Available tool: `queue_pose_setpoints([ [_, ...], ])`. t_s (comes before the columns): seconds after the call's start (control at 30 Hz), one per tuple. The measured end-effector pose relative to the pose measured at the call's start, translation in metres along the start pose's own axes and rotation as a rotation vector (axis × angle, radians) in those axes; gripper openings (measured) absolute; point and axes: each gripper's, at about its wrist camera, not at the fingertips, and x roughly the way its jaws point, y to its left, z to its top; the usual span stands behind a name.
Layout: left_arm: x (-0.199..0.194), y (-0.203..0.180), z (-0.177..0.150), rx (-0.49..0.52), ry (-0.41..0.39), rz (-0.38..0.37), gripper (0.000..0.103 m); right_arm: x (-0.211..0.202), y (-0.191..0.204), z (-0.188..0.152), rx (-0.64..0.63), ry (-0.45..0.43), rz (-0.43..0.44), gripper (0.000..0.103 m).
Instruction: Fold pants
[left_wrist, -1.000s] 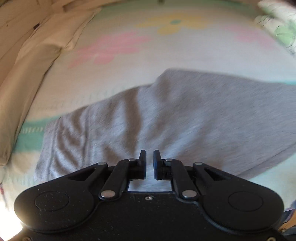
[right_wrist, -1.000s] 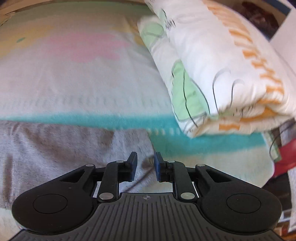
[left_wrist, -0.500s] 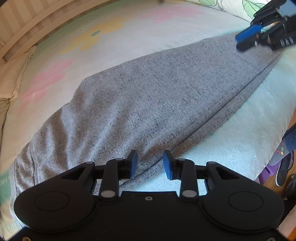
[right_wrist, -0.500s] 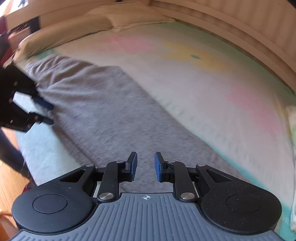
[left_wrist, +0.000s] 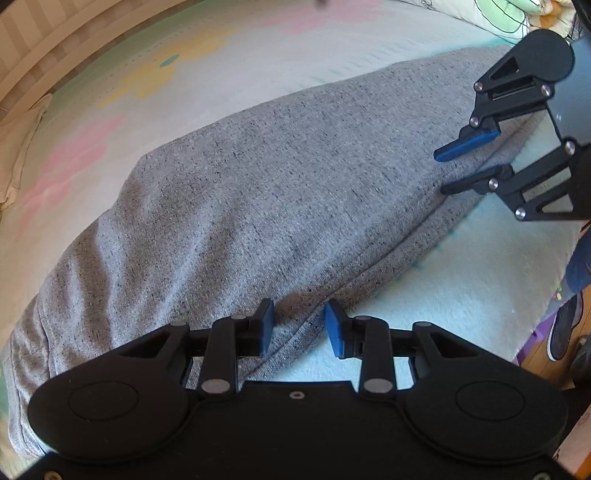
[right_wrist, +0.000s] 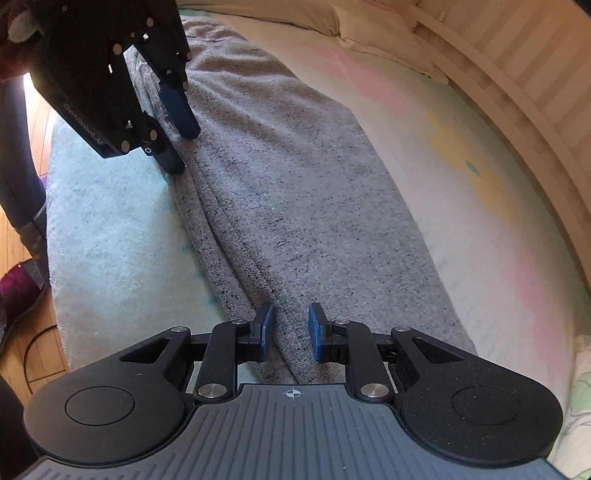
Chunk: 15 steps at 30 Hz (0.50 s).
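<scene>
- Across the bed (left_wrist: 461, 295), on its pastel flowered blanket (left_wrist: 147, 85), your grey pants (left_wrist: 258, 206) lie stretched out long, already doubled leg over leg, with the stacked edges running along the side nearest the bed's edge.
- Your left hand-held gripper (left_wrist: 298, 325) sits low over that doubled edge near one end; its blue-padded fingers (left_wrist: 334, 328) stand apart, fabric showing in the gap between them, nothing clamped.
- Your right hand-held gripper (right_wrist: 289, 328) is at the other end of the pants, fingers likewise apart and straddling the seam edge, not pinching it.
- From the left wrist view, the right hand-held gripper (left_wrist: 452, 170) shows at the far end with its fingertips at the cloth's edge; whether they touch it I cannot tell.
- Beyond the pants, a beige pillow (right_wrist: 295, 14) rests by the slatted headboard (right_wrist: 517, 55).
- Beside the bed, a shoe (left_wrist: 563, 325) stands on the wooden floor (right_wrist: 33, 354).
</scene>
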Motion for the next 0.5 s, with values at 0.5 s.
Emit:
queue_pose_setpoints([
  [0.5,-0.016,-0.006,0.003,0.046,-0.105,-0.005,0.054,-0.02,-0.03,0.003,0.186,-0.064,0.042,0.004],
])
